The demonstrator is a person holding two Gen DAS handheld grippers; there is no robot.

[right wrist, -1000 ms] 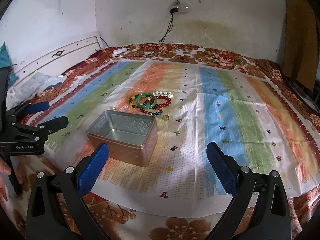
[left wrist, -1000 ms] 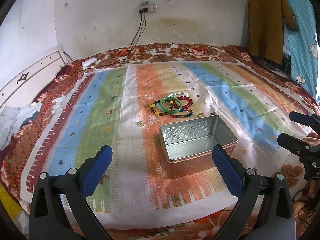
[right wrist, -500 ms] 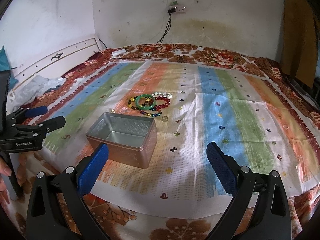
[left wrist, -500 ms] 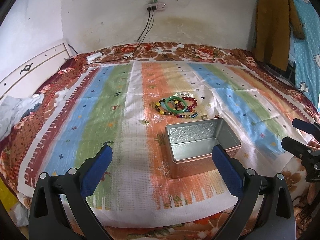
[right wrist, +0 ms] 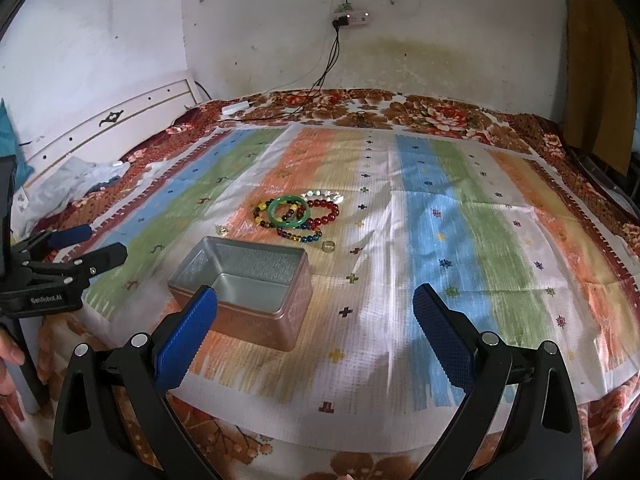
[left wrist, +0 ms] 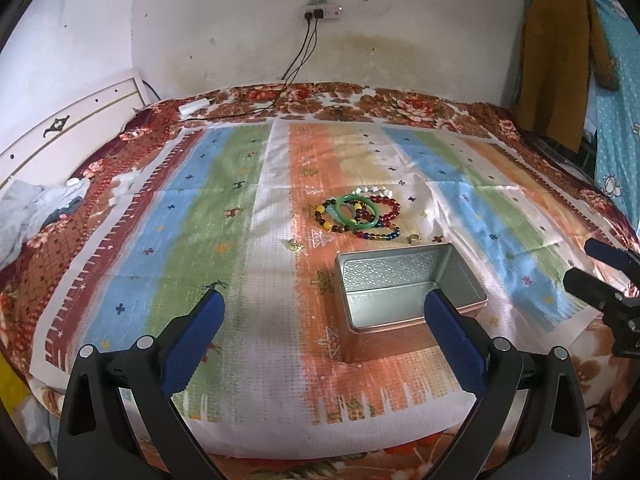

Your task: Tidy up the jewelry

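A pile of bracelets lies on the striped cloth: a green bangle, red beads, multicoloured beads, pale beads. A small ring and a small gold piece lie beside them. An open, empty silver tin stands in front of the pile. My left gripper is open and empty, near the tin. My right gripper is open and empty, right of the tin.
The striped cloth covers a flowered bed. Cables run from a wall socket to the bed. A headboard and crumpled clothes are at the left. A brown garment hangs at the right.
Both grippers have drifted slightly; the left view has swung a little to the left, so the tin and bracelets sit further right. Both stay open and empty.
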